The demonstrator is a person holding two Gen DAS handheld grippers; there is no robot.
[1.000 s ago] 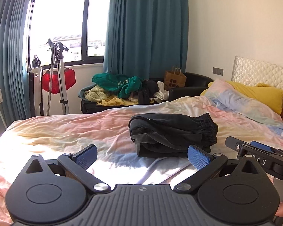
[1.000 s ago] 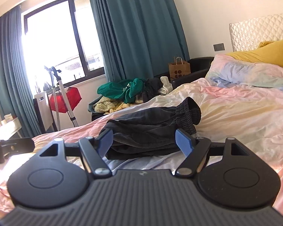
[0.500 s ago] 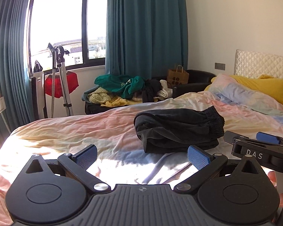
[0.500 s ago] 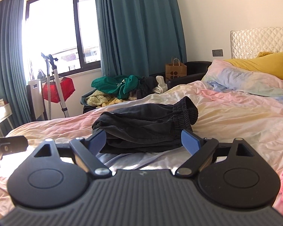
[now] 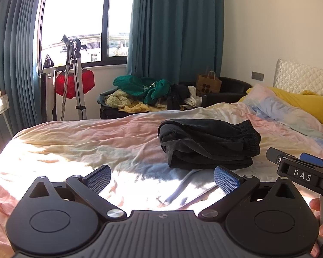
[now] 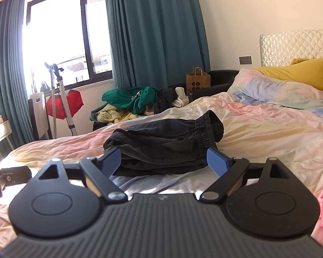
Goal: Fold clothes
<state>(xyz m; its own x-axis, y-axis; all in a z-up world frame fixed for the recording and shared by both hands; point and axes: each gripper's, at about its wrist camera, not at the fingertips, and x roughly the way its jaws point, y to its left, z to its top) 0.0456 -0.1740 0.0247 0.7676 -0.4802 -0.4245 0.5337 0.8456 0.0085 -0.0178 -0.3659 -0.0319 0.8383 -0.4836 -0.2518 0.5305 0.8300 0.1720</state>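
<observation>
— Two grippers are seen over the bed [image 5: 79, 142], and nothing is held by either. The left gripper [image 5: 162, 179] is spread wide above bare sheet; the right gripper [image 6: 163, 161] is likewise released, its pads just short of the shorts [image 6: 161, 144].

— Where are the shorts placed?

— Mid-bed, folded into a dark bundle, waistband turned toward the pillow [image 6: 295, 75].

— How should the step be done well?

— The fold looks finished, so the bundle is best left undisturbed. The next garment is probably to be fetched from the pile [image 5: 144, 94] by the window. It should be gripped at a seam or hem and spread flat on clear sheet well apart from the shorts, so nothing is dragged.
</observation>
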